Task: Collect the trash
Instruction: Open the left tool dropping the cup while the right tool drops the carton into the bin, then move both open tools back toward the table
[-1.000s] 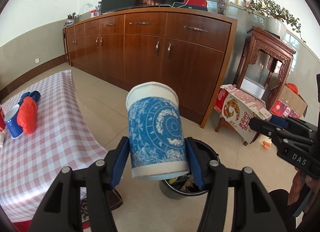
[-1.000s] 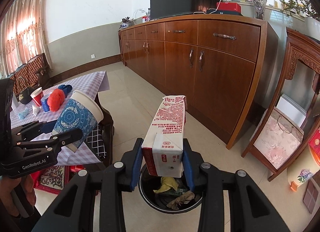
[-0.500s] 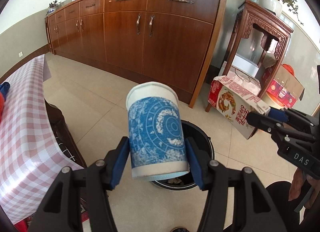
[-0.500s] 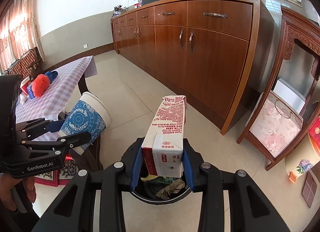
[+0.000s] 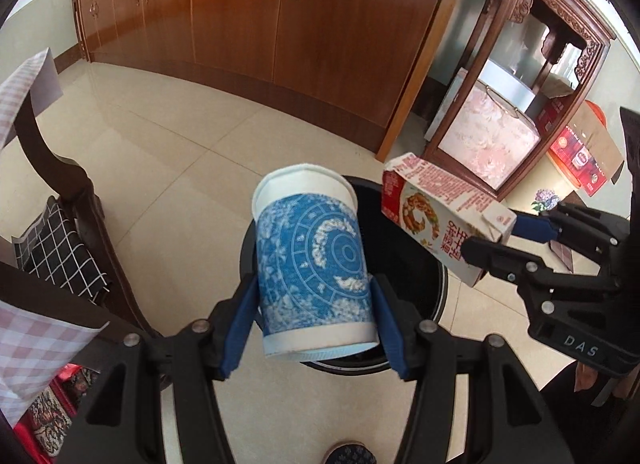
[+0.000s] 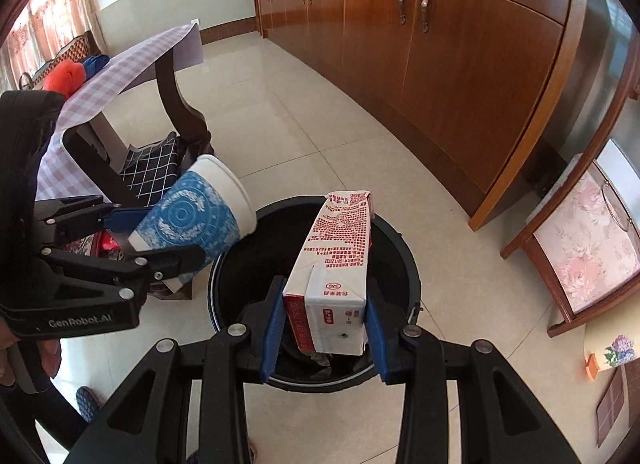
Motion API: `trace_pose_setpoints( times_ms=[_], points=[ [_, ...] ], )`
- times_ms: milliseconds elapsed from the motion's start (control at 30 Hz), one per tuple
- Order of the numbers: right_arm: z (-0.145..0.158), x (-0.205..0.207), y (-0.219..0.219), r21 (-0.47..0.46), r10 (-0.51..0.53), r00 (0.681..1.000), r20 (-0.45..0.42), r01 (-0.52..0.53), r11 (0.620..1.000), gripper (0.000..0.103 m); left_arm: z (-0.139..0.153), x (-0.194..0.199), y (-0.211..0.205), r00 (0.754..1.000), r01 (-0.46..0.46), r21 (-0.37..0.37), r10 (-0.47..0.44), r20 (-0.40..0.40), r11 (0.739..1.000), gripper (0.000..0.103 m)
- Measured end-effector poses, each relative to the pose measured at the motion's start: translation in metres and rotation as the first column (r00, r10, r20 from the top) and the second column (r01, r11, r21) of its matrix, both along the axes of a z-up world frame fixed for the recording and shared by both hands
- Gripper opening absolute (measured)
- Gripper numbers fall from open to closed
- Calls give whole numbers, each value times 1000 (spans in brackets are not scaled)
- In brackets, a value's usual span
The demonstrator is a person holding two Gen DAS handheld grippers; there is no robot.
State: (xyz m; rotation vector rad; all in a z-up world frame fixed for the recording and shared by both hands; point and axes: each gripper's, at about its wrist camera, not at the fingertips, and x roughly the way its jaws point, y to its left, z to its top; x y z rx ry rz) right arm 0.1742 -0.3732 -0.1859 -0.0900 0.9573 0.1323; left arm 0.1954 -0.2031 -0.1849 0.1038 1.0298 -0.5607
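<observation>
My left gripper [image 5: 316, 324] is shut on a blue-and-white patterned paper cup [image 5: 312, 268], its blue pads pressing both sides. Directly below the cup stands a round black trash bin [image 5: 408, 260] on the floor. My right gripper [image 6: 325, 328] is shut on a red-and-white milk carton [image 6: 336, 264], held over the same trash bin [image 6: 236, 264]. In the right wrist view the paper cup [image 6: 196, 216] tilts toward the bin's left rim in the left gripper [image 6: 144, 236]. The left wrist view has the carton [image 5: 444, 220] at the bin's right rim in the right gripper [image 5: 496, 236].
A long wooden cabinet [image 6: 440, 44] runs behind the bin. A carved wooden stand [image 5: 532, 64] is to the right. On the left a table with a checked cloth [image 6: 120, 76] and a chair with a black grid cushion [image 5: 60, 248] stand close to the bin.
Both grippers have come down and tipped forward toward the bin, which now looms larger beneath the cup and the carton. Both grips are unchanged.
</observation>
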Motion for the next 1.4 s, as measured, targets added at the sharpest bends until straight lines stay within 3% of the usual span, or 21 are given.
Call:
trace_pose_setpoints(
  times_ms=[233,267,300,333,400,467,600,900,1133,1400],
  points=[
    [-47,33,-11,32,37,986,-164,-32,999,42,-30,16,-14,995,11,-24,-13,-99,1000,62],
    [-56,36,-16,29,20,984,-178,-15,999,51,-36,19,-17,994,1,3,-1,-105,1000,65],
    [-64,39,-23,12,-22,980,-197,25,1000,77,-40,22,-16,993,-21,21,23,-113,1000,76],
    [-68,39,-33,-3,-73,975,-210,74,997,85,-42,25,-14,990,-45,9,46,-131,999,80],
    [-70,37,-49,19,-142,965,-223,150,989,85,-42,28,-7,986,-95,10,96,-138,995,83],
    [-69,34,-62,2,-207,954,-218,213,977,86,-39,26,-4,989,-103,43,107,-103,994,94],
    [-72,31,-71,-27,-275,938,-209,276,961,103,-33,20,-2,992,-101,82,106,-66,991,100],
    [-54,26,-68,-98,-326,939,-109,316,944,103,-13,13,2,996,-89,104,90,-5,991,102],
    [-34,16,-77,-18,-430,902,-49,430,903,103,-1,9,1,996,-82,106,80,25,991,102],
    [-30,5,-66,-24,-424,906,-22,423,906,103,16,0,3,995,-85,115,79,62,990,103]
  ],
)
